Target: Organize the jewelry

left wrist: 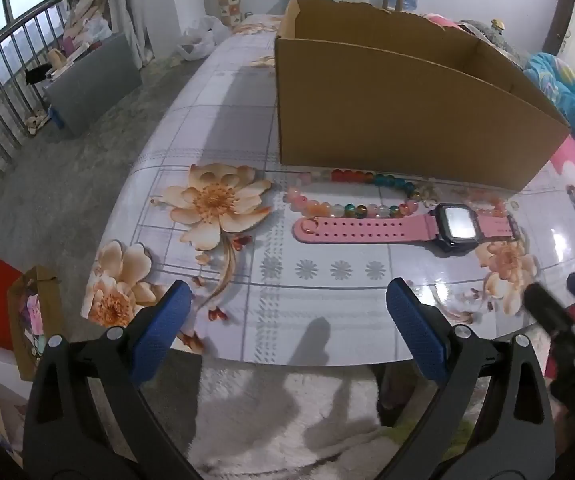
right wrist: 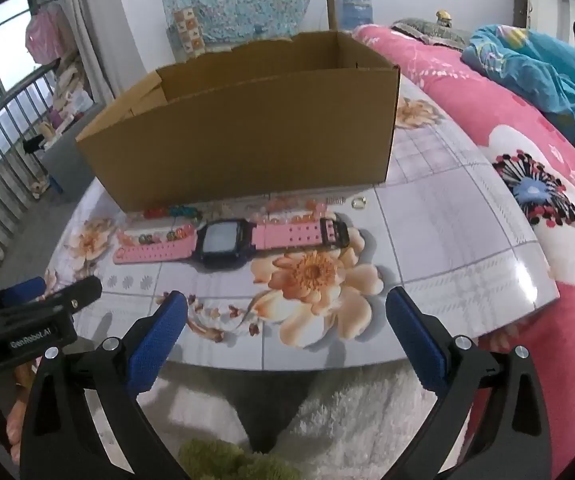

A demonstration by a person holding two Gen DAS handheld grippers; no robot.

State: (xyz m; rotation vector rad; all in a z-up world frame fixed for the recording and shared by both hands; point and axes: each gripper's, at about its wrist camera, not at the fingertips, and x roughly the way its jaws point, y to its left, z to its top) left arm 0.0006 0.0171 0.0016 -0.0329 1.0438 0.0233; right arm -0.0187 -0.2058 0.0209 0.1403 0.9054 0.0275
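The pink watch [right wrist: 231, 240] is seen at twelve o'clock of the released right tongs [right wrist: 283, 320], long axis crosswise; the left tongs [left wrist: 287, 316] are released too.

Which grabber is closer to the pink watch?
Probably the right, though it's close. The right gripper hangs open at the table's near edge, almost straight in front of the pink watch. The left gripper, also open, sits further to the watch's left.

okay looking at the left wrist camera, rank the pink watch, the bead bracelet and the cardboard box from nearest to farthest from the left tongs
1. Pink watch: nearest the left tongs, lying flat, ahead and to the right.
2. Bead bracelet: just behind the watch strap, touching it at places.
3. Cardboard box: farthest, standing open behind the bracelet.
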